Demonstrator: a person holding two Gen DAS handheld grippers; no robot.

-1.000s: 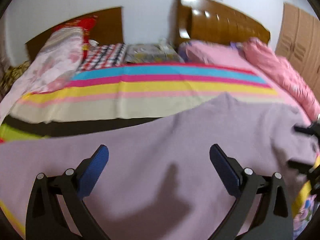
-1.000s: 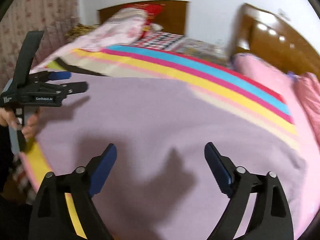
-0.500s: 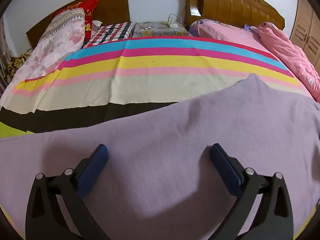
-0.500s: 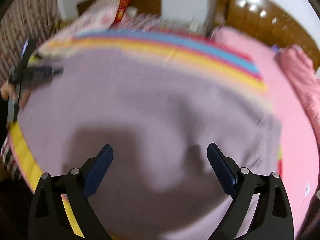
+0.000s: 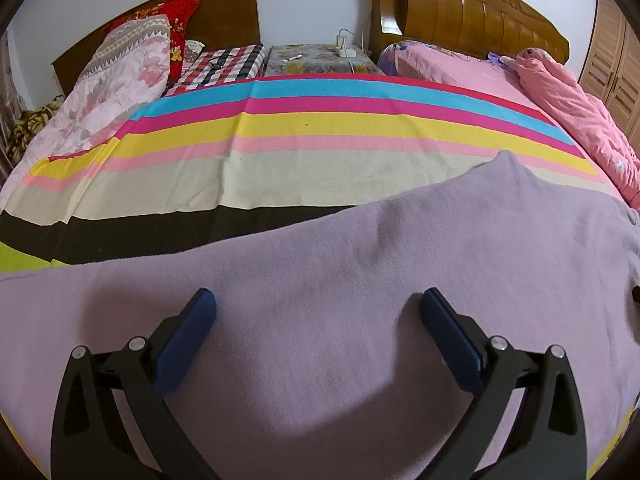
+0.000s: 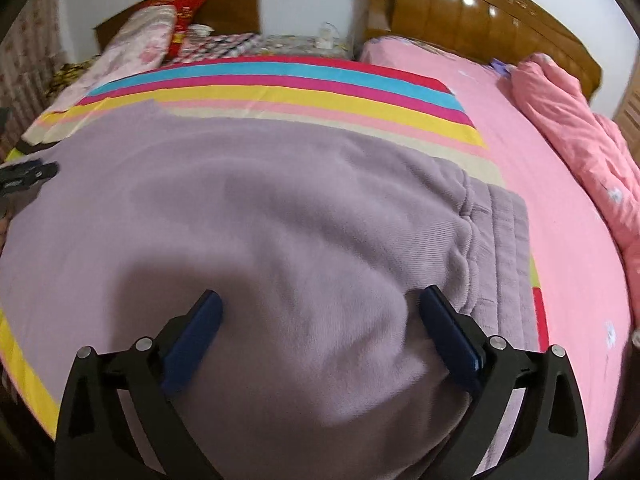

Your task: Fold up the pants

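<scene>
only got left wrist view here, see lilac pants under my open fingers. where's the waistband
Observer: The ribbed waistband lies at the pants' right end, toward the pink sheet.
Operator: right gripper holding anything
Observer: No, the right gripper is open above the fabric beside that waistband.
Operator: can it see my gripper
Observer: Yes, the left gripper shows at that view's left edge, over the pants' far end.
</scene>
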